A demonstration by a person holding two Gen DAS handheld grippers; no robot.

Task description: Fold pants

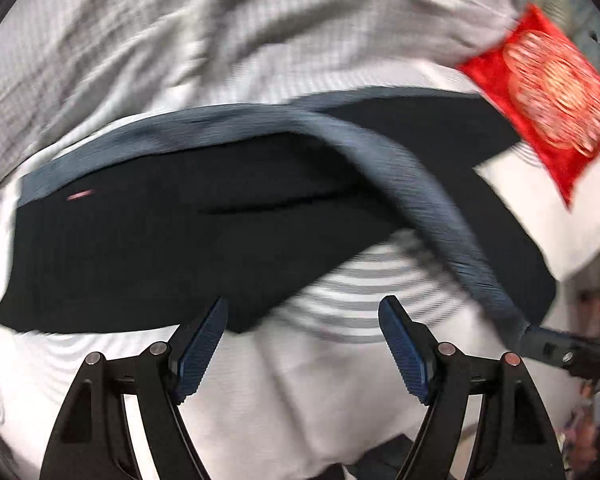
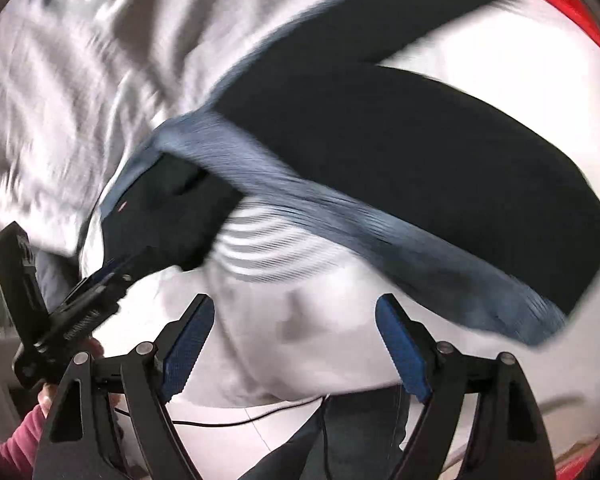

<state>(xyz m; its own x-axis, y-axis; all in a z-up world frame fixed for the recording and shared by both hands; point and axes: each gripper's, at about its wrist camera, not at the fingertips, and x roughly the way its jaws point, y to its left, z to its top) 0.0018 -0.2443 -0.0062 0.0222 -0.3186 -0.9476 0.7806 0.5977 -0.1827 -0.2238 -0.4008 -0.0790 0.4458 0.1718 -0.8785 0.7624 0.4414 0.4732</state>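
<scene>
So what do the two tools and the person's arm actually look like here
Both tools look alike: the left tool and the right tool each have glossy black, triangular cut-out linkage arms with round silver pivot pins and ribbed blue pads on the fingers. In the right wrist view a thin black cable runs below, and a pink-red knitted sleeve shows at the lower left.
</scene>
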